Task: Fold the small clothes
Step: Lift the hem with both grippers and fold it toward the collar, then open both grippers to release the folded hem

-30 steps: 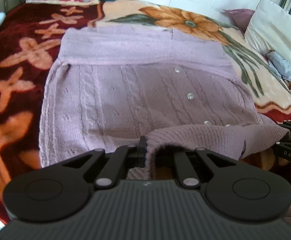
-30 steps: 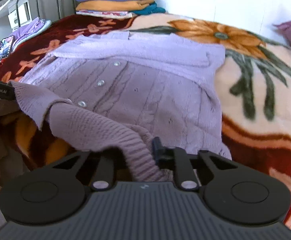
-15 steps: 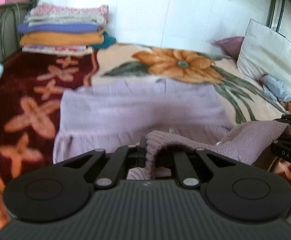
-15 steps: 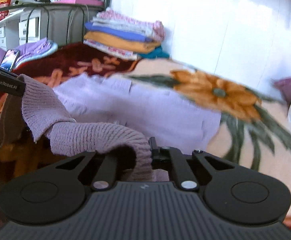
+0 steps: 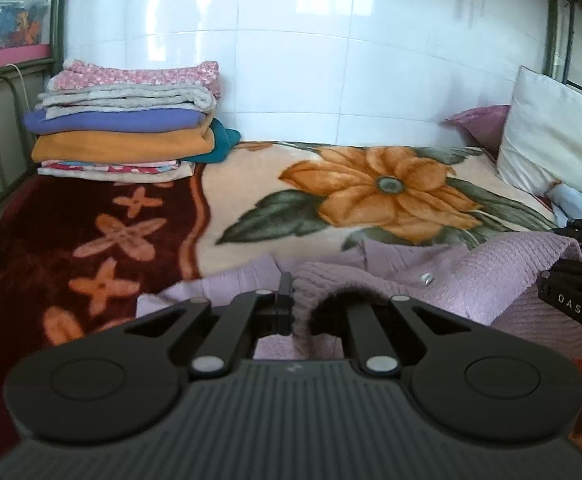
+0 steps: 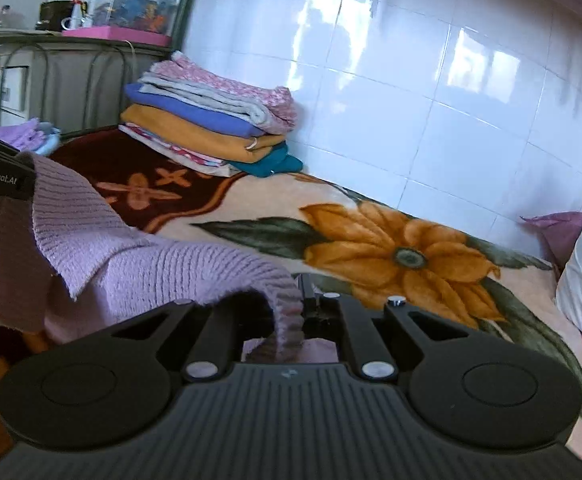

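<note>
Both grippers have the lilac knitted cardigan (image 5: 503, 280) by its ribbed hem, lifted clear of the bed. The left gripper (image 5: 289, 308) is clenched on the hem's edge, the knit bunched right at its closed jaws, and the right gripper (image 6: 305, 312) is likewise pinched tight on the rib, which curls down over its fingers. Between the two the hem hangs as a slack band; from the left wrist view the rest of the cardigan lies heaped low at about 5 o'clock, one pearly button (image 5: 426, 279) showing.

Beneath is a flowered blanket (image 5: 371, 196), dark red with orange crosses towards 9 o'clock and cream with a big orange flower towards 1 o'clock. A stack of folded clothes (image 5: 127, 120) sits at 10 o'clock against the white tiled wall (image 5: 331, 60), a teal piece poking out at its base. At 3 o'clock a white pillow (image 5: 551, 144) leans up, a purple cushion (image 5: 483, 124) tucked behind it and a pale blue cloth (image 5: 575, 204) crumpled at its foot. Nothing lies on the open blanket between the lifted hem and the stack. On the shelf beyond the metal bed frame (image 5: 57, 12) stands a clear plastic box (image 5: 11, 20) on a pink base
</note>
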